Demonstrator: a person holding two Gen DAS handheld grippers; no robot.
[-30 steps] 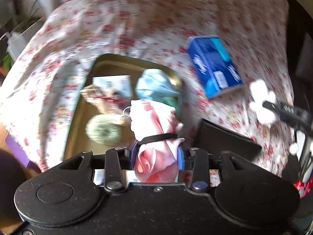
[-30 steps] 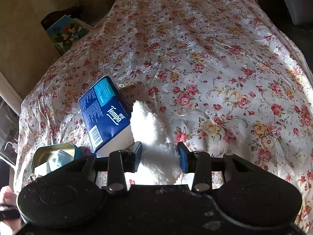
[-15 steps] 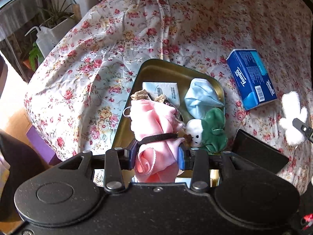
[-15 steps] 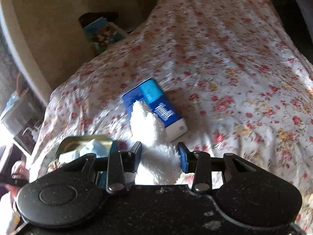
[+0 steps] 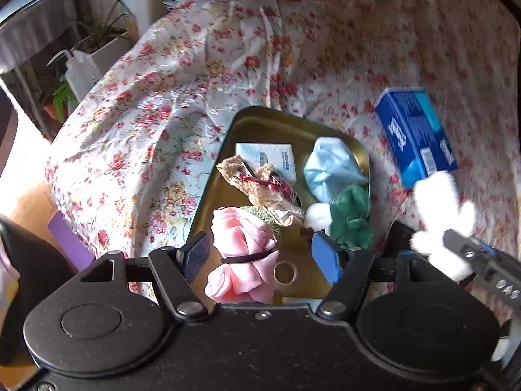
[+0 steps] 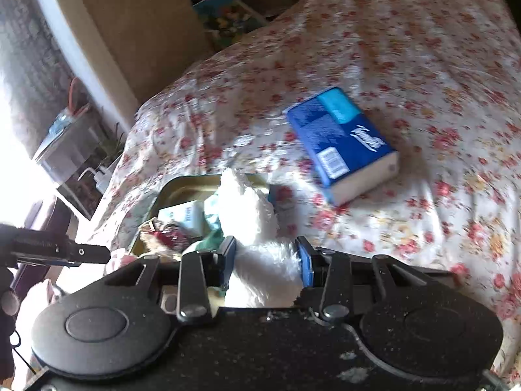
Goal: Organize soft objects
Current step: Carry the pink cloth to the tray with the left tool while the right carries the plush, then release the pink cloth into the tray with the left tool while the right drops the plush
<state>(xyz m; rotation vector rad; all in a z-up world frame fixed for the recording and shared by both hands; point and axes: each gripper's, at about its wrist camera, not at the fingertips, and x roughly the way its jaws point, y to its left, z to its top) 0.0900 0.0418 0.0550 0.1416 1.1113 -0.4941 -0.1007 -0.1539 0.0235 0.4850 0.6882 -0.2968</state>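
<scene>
A gold metal tray (image 5: 260, 120) lies on the flowered bed. It holds a tissue packet (image 5: 270, 158), a light blue mask (image 5: 332, 166), a green soft toy (image 5: 351, 218) and a burlap pouch (image 5: 260, 189). A pink cloth bundle (image 5: 244, 247) tied with a black band rests at the tray's near end. My left gripper (image 5: 260, 255) is opening around it, and its pads stand clear of the cloth. My right gripper (image 6: 265, 255) is shut on a white plush toy (image 6: 247, 205), held over the tray's (image 6: 182, 184) right edge. The same white plush toy (image 5: 436, 195) shows at the right of the left wrist view.
A blue tissue pack (image 6: 338, 137) lies on the sheet to the right of the tray. A flat black object (image 5: 395, 233) sits by the tray's right side. Off the bed's left edge stand a potted plant and a spray bottle (image 5: 78, 71).
The left jaws have spread and let go of the pink cloth, which now lies in the tray. The right gripper has carried the white plush leftward to the tray.
</scene>
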